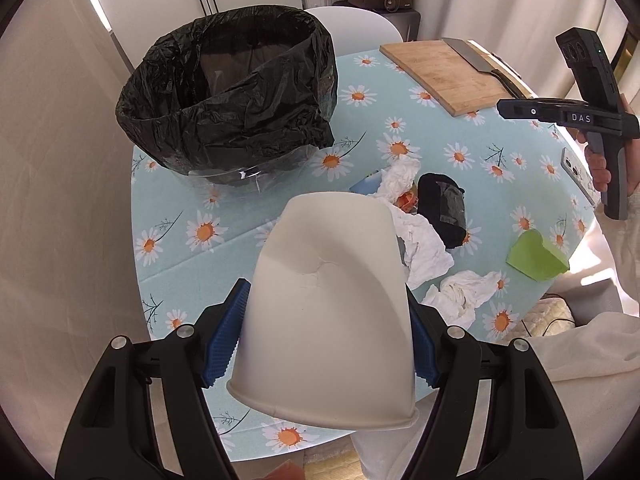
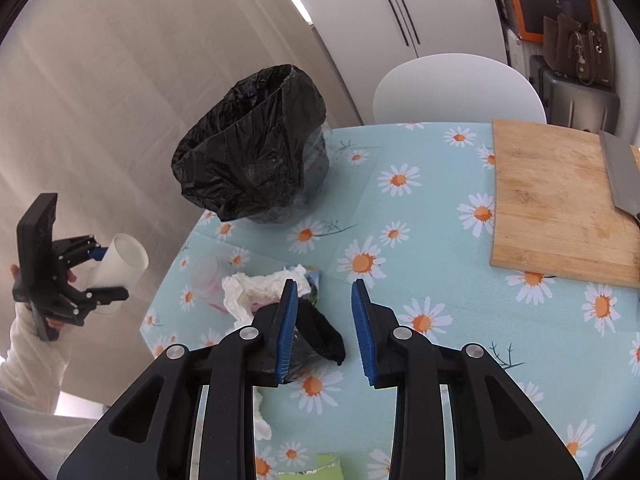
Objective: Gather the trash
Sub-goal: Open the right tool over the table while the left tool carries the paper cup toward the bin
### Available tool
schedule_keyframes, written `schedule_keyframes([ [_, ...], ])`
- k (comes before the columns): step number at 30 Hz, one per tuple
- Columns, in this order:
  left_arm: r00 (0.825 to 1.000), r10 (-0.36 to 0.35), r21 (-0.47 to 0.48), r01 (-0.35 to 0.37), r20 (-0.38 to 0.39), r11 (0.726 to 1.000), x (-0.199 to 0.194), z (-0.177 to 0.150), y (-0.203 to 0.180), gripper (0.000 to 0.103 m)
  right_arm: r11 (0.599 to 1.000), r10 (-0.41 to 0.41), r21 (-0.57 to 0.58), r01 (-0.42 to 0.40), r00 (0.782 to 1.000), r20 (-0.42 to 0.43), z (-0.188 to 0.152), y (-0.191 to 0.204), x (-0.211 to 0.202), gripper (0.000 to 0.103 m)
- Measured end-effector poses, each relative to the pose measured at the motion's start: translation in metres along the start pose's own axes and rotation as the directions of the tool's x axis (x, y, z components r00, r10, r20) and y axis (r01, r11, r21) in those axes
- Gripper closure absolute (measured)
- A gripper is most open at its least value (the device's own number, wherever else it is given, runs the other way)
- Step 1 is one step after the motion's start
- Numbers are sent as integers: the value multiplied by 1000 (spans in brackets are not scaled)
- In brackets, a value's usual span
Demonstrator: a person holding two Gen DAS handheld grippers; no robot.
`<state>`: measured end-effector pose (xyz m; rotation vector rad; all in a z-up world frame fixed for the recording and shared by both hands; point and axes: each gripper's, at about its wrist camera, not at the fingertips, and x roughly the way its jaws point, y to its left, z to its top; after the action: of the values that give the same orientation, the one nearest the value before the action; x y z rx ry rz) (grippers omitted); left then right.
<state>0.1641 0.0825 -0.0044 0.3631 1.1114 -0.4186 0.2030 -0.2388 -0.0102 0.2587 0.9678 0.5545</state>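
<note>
My left gripper (image 1: 324, 292) is shut on a white paper cup (image 1: 328, 320), held upside down and dented above the near table edge; the right wrist view shows that cup (image 2: 124, 260) off the table's left side. A bin lined with a black bag (image 1: 228, 92) stands at the far left of the table. Crumpled white tissues (image 1: 424, 248) and a black wad (image 1: 444, 204) lie mid-table. My right gripper (image 2: 324, 286) hovers over this pile, open with nothing between its blue pads; the black wad (image 2: 316, 340) lies under its left finger.
A wooden cutting board (image 2: 560, 200) with a cleaver (image 2: 620, 176) lies at the far right. A green wrapper (image 1: 536, 256) and a phone (image 1: 576, 174) sit near the right edge. A white chair (image 2: 456, 88) stands behind the daisy tablecloth (image 2: 420, 240). A clear plastic lid (image 2: 208, 276) lies left of the tissues.
</note>
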Motion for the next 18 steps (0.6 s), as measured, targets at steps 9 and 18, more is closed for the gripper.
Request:
schedule_keyframes([
  [9, 998, -61, 70, 59, 30, 996, 11, 21, 20, 32, 992, -117, 43, 117, 993, -19, -18, -3, 1, 52],
  [18, 994, -104, 94, 101, 35, 990, 24, 24, 24, 32, 973, -213, 68, 220, 973, -92, -46, -4, -1, 39],
])
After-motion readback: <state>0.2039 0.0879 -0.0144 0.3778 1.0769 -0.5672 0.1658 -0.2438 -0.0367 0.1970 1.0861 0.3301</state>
